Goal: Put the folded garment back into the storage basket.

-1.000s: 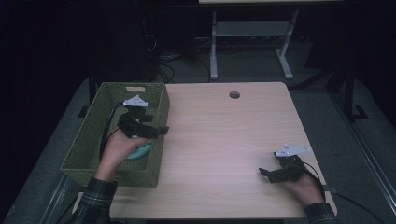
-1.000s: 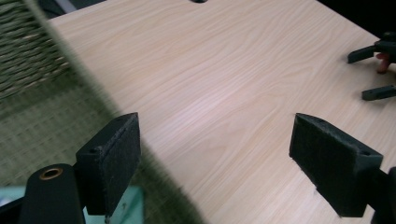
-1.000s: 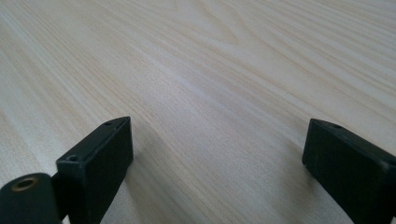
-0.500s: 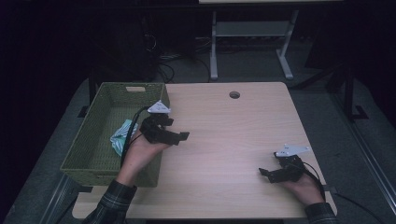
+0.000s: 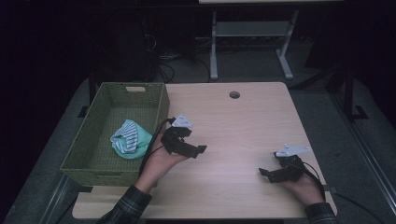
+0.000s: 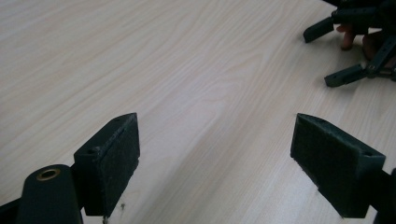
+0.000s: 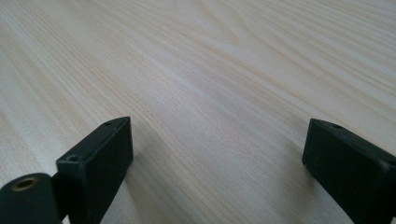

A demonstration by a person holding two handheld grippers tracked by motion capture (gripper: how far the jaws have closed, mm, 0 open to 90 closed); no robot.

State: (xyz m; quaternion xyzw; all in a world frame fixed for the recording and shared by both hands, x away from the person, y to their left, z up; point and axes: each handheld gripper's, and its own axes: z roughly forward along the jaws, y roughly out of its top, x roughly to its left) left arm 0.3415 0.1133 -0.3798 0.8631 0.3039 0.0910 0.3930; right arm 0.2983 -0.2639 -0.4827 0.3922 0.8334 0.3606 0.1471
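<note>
1. I see the folded cloth [image 5: 130, 139], mint with a striped part, lying in the green woven basket [image 5: 95, 144] at the left of the high view; its underside is hidden and the fold is hard to make out.
2. My left gripper [image 5: 198, 150] sits just right of the basket's wall, over the table [image 5: 243, 126], jaws spread wide and gripping nothing.
3. In the left gripper view both pads frame bare wood, and the right gripper [image 6: 348, 56] shows cut off at the upper right.
4. My right gripper [image 5: 266, 173] rests near the lower right of the table, jaws wide apart and empty.
</note>
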